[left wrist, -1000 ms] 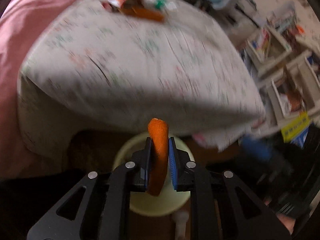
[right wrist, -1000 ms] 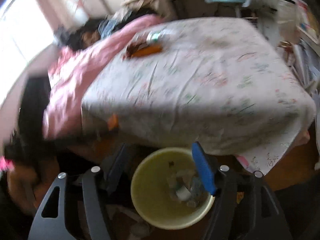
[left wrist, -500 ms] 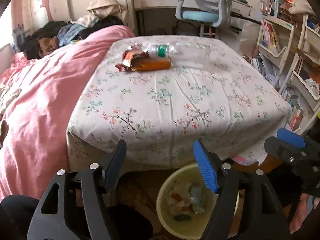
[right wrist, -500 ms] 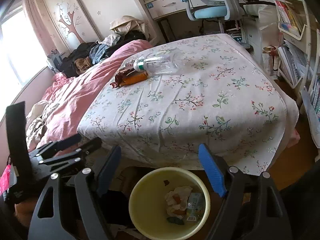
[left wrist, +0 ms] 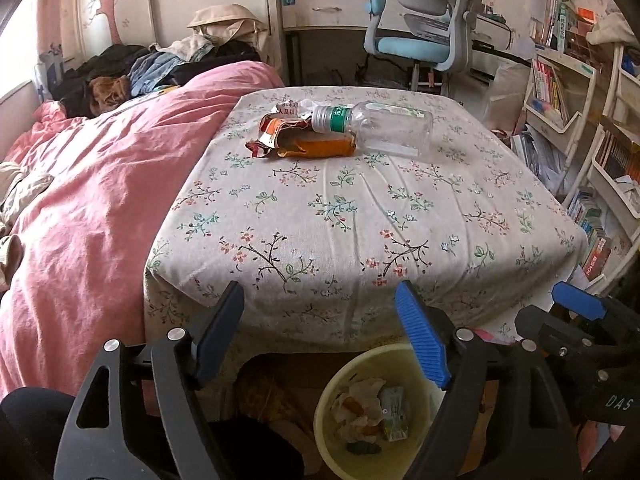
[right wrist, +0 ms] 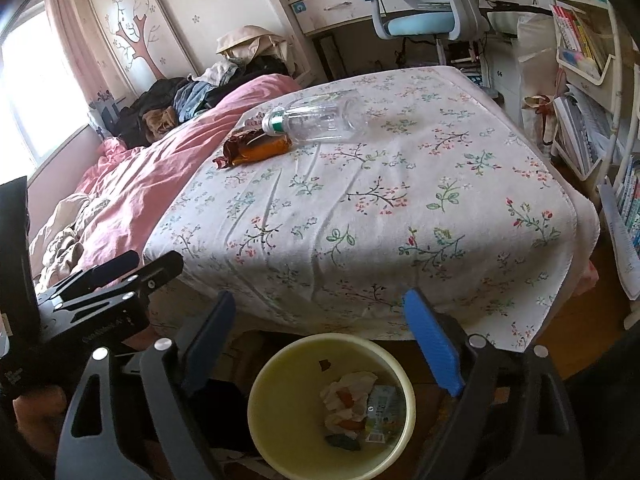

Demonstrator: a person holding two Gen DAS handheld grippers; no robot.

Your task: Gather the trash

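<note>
A clear plastic bottle (left wrist: 376, 124) with a green label lies on its side on the floral cloth at the far end, touching a crumpled orange wrapper (left wrist: 308, 142). Both also show in the right wrist view, the bottle (right wrist: 316, 120) and the wrapper (right wrist: 256, 148). A pale yellow bin (left wrist: 336, 456) stands on the floor below the near edge and holds crumpled paper, an orange scrap and a small carton; it also shows in the right wrist view (right wrist: 280, 364). My left gripper (left wrist: 320, 336) is open and empty above the bin. My right gripper (right wrist: 320, 348) is open and empty above it too.
The floral cloth (left wrist: 360, 220) covers the near end of a bed, with a pink duvet (left wrist: 92, 184) to the left. Bookshelves (left wrist: 580, 120) stand to the right. A blue desk chair (left wrist: 420, 36) and a desk are at the back.
One second ago my left gripper was shut on an orange scrap over the bin. It has opened and the scrap now lies in the bin. Both grippers have lifted and steadied.
</note>
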